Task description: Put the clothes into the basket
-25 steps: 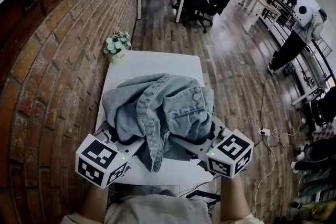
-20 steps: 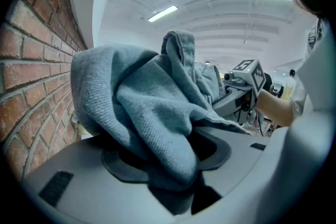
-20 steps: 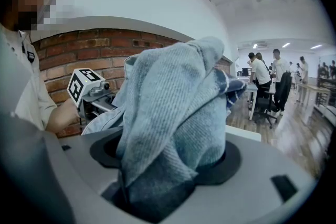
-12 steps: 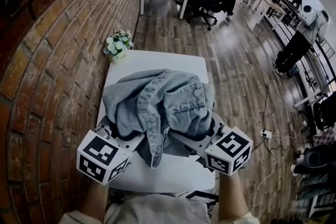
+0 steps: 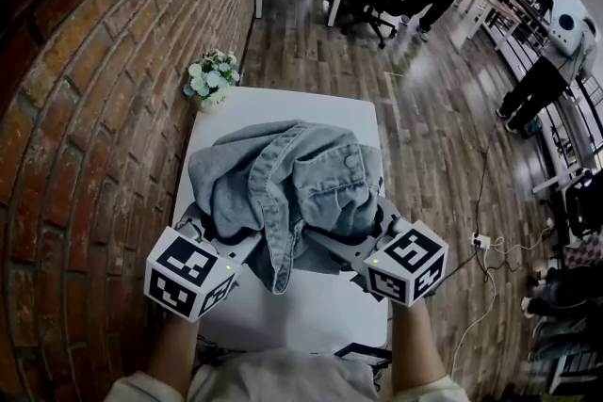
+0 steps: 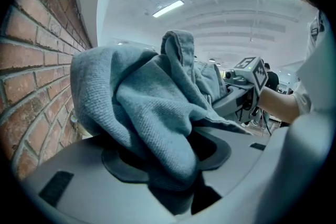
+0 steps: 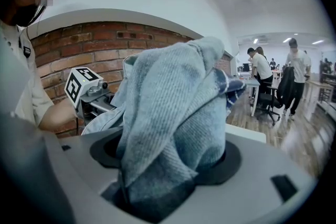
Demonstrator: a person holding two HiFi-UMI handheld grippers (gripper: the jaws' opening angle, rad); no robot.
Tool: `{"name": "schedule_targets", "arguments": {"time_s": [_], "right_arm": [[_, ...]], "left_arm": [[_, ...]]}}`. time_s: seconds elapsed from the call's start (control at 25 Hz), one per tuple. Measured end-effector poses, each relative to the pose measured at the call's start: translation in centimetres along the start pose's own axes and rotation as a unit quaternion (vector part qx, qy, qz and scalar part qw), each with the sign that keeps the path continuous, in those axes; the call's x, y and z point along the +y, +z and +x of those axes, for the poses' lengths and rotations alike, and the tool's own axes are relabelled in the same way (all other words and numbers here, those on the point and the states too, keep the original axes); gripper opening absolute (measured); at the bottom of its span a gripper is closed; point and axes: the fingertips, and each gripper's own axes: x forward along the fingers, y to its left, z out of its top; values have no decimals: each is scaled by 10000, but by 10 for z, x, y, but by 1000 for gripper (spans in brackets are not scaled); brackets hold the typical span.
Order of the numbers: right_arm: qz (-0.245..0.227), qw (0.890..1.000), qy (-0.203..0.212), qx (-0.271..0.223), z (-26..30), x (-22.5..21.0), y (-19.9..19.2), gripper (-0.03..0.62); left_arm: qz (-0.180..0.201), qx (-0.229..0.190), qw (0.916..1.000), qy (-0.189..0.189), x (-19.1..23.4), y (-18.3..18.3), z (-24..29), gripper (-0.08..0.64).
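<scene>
"Firstly, head view: where is the garment?"
"Denim jacket (image 5: 301, 184), bunched, sits over the white surface (image 5: 316, 320) beside the brick wall (image 5: 85, 127). The left hand-held gripper (image 5: 209, 238) enters its left side and the right hand-held gripper (image 5: 375, 226) its right side. 1 strip of cloth hangs toward the near edge. Flower pot (image 5: 211, 82) stands at the far left corner, apart from the jacket."
"Left gripper view?"
"Jaws partly closed, pinching a thick fold of the denim. Cloth fills the gap and rises above them. The right hand-held gripper shows beyond, on the right."
"Right gripper view?"
"Same finding: jaws clamped on a fat bundle of the jacket, with folds piled above. The left hand-held gripper is visible against the brick. People (image 7: 293, 68) stand well behind."
"Does the jacket touch the surface?"
"Cannot tell. The folds hide the underside in all 3 views."
</scene>
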Motion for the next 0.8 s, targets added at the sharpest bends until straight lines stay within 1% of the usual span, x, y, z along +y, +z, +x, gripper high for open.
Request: {"name": "schedule_targets", "arguments": {"time_s": [0.2,0.4,0.8], "right_arm": [[92,9999,15,103,7,-11,-11,360],[242,9993,32,268,22,-19,-27,360],[780,9943,42,723,40,-31,-75,360]], "left_arm": [[-71,108,9999,28,4,-8,14,216],[-150,293,9994,54,12,-24,27,215],[-447,851,9953,-92,13,-65,56,213]]}}
